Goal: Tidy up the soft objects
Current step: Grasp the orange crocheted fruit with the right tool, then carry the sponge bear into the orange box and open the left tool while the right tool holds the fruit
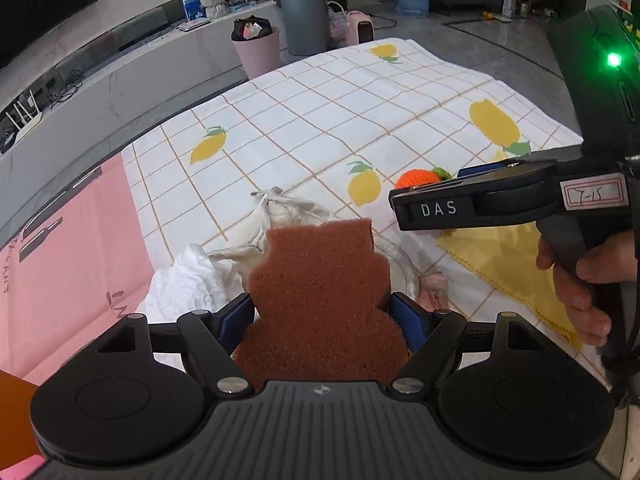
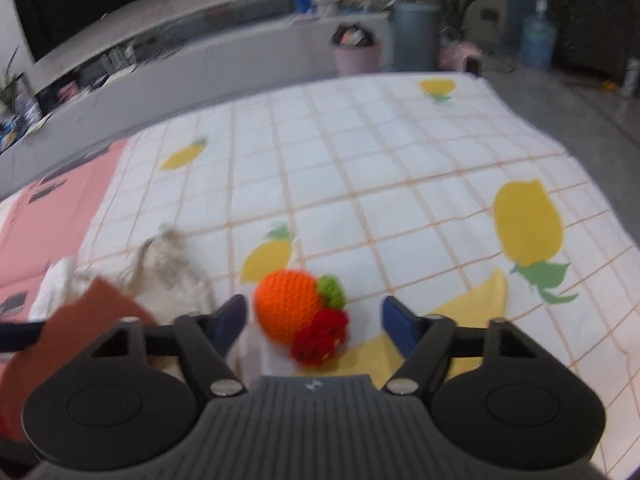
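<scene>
On the lemon-print tablecloth [image 2: 360, 168], the crocheted orange [image 2: 288, 304] lies between the right gripper [image 2: 314, 316]'s parted, untouching jaws, nearer the left one. The left gripper [image 1: 320, 312] clamps a brown sponge [image 1: 320, 292].

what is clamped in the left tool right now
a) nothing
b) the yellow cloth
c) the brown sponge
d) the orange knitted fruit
c: in the left wrist view the brown sponge sits pinched between the two blue pads of the left tool, while the orange knitted fruit lies farther off on the tablecloth.
</scene>
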Demonstrator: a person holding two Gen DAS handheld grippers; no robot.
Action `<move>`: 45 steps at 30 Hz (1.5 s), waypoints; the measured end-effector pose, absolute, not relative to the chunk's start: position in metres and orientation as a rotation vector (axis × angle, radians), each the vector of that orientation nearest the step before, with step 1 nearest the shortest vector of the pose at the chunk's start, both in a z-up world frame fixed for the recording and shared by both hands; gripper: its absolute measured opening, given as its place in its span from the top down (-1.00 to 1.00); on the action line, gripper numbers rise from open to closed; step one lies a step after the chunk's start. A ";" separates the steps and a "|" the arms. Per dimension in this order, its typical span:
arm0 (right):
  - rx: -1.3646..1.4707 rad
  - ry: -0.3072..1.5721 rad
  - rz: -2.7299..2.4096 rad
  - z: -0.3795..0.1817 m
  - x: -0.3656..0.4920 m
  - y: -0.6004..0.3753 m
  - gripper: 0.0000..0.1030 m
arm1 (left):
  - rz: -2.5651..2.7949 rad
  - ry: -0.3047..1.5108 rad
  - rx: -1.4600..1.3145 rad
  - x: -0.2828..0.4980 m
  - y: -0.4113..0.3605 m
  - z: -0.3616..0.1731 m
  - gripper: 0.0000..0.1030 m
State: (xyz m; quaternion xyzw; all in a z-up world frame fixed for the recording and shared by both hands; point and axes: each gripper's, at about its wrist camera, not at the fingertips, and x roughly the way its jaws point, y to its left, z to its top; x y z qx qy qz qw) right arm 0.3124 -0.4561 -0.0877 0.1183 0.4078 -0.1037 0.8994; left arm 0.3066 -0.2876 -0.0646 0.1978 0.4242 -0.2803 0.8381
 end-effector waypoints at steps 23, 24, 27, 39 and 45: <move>0.365 0.769 -0.223 -0.053 0.262 -0.447 0.11 | -0.598 0.880 0.169 0.295 -0.236 -0.019 -0.55; 0.379 0.766 -0.225 -0.050 0.258 -0.446 0.11 | -0.609 0.887 0.140 0.294 -0.231 -0.016 -0.55; 0.389 0.746 -0.239 -0.040 0.243 -0.442 0.11 | -0.624 0.897 0.051 0.290 -0.216 -0.002 -0.55; 0.397 0.697 -0.263 -0.013 0.181 -0.402 0.10 | -0.549 0.783 0.117 0.249 -0.157 0.063 -0.54; 0.635 0.622 -0.139 0.019 0.161 -0.364 0.11 | -0.483 0.726 0.161 0.228 -0.104 0.087 -0.54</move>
